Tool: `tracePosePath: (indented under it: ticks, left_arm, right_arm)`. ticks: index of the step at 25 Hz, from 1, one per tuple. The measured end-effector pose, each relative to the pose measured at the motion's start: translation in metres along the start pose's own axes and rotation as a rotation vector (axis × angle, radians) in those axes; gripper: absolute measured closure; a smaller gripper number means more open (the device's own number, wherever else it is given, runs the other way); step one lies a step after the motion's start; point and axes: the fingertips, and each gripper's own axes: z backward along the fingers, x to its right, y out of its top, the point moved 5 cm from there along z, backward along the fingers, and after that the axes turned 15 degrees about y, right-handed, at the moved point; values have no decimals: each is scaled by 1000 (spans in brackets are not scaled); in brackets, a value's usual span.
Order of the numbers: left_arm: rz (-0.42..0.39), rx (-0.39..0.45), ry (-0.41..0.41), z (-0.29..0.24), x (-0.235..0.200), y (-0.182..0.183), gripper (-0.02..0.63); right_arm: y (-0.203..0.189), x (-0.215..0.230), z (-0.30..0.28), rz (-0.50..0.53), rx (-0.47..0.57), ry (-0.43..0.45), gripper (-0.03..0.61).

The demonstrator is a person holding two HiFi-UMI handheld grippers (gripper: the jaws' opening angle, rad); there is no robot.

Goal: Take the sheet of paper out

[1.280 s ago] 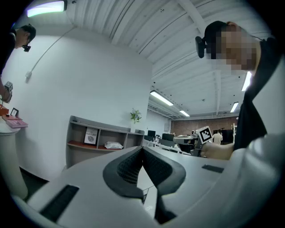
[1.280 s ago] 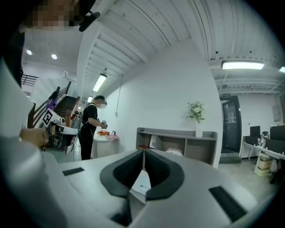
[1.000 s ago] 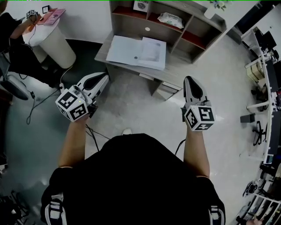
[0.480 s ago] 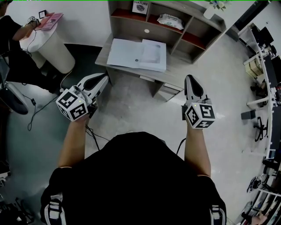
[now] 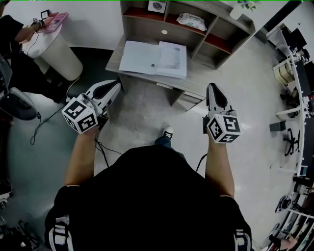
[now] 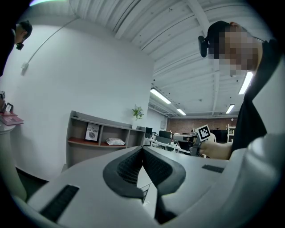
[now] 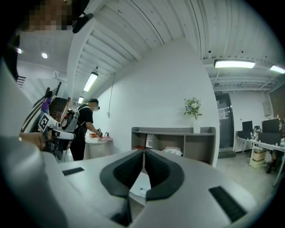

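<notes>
Your left hand-held gripper (image 5: 117, 84) is clenched. Its jaws press together and there is nothing between them. Your right hand-held gripper (image 5: 212, 87) is clenched the same way and holds nothing too. Both point forward at a low worktop (image 5: 114, 61), and neither one touches it.

The sheet of paper (image 5: 171, 60) lies flat on that worktop. It is ahead of both hand-held grippers, in the space between them, and a bit nearer your left one. It seems to lie in an open white folder (image 5: 140, 56), but from up here I can't be sure where the folder ends and the sheet starts. In the right gripper view a bit of white shows just under the tips of the jaws.

Past the worktop, farther from your hand-held grippers, stands a shelf (image 5: 142, 24). A book (image 5: 158, 6) and a soft pack (image 5: 190, 20) sit in it.

Far off to the left of your left hand-held gripper is a round white stand (image 5: 59, 49), with another person (image 5: 12, 34) beside it.

Your shoe (image 5: 168, 132) is on the floor between the two hand-held grippers, closer to you.
</notes>
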Motion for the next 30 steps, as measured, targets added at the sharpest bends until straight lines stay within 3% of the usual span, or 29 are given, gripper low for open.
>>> tracePosePath:
  ticks: [30]
  left_arm:
    - [36, -52, 124, -131, -27, -11, 592]
  right_arm:
    - [-20, 141, -104, -28, -47, 118, 555]
